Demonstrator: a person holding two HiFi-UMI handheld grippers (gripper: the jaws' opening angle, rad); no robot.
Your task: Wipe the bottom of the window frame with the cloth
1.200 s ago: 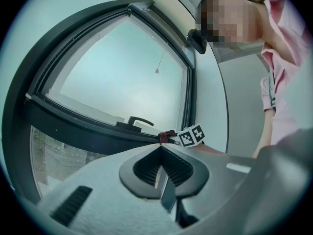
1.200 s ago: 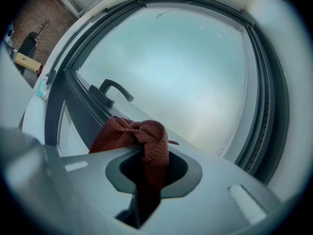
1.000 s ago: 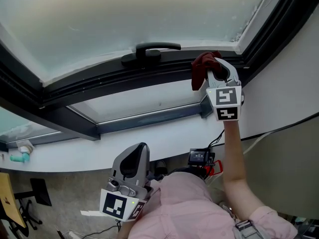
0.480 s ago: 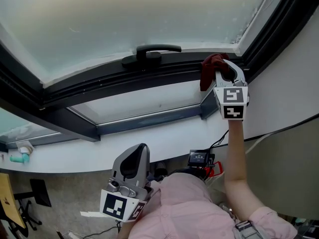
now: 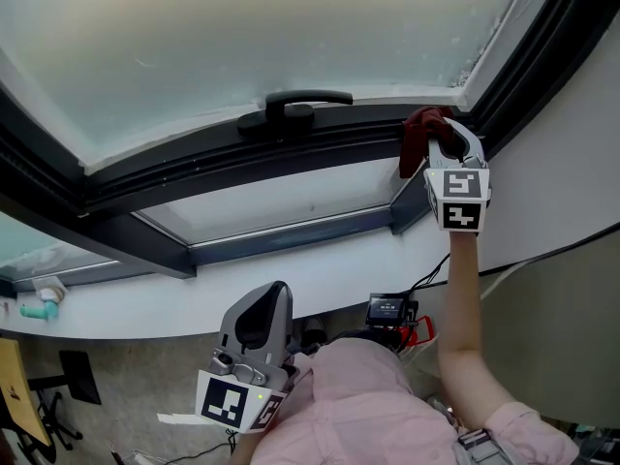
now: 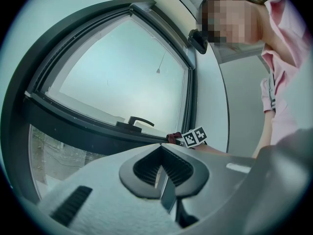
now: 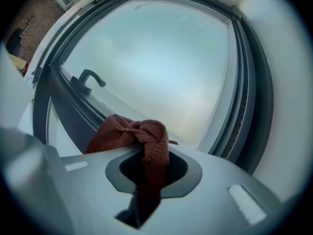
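Note:
A dark red cloth point(image 5: 418, 136) point(image 7: 141, 136) is bunched in my right gripper point(image 5: 441, 143), whose jaws are shut on it. The cloth presses against the dark bottom rail of the window frame point(image 5: 194, 163) near its right corner, right of the black handle point(image 5: 295, 105) point(image 7: 88, 77). My left gripper point(image 5: 254, 332) point(image 6: 164, 177) hangs low by the person's pink shirt, far from the window, jaws shut with nothing between them. From the left gripper view, the cloth point(image 6: 174, 138) shows small beside the right gripper's marker cube point(image 6: 194, 136).
A white sill point(image 5: 291, 269) runs below the frame. The frame's right upright point(image 5: 542, 37) and a white wall point(image 5: 572, 172) stand just right of the cloth. A small black device with cables point(image 5: 389, 308) sits under the sill. A teal object point(image 5: 39, 306) lies far left.
My right gripper has slid the cloth to the right along the bottom rail, toward the frame's corner. The left gripper has stayed put.

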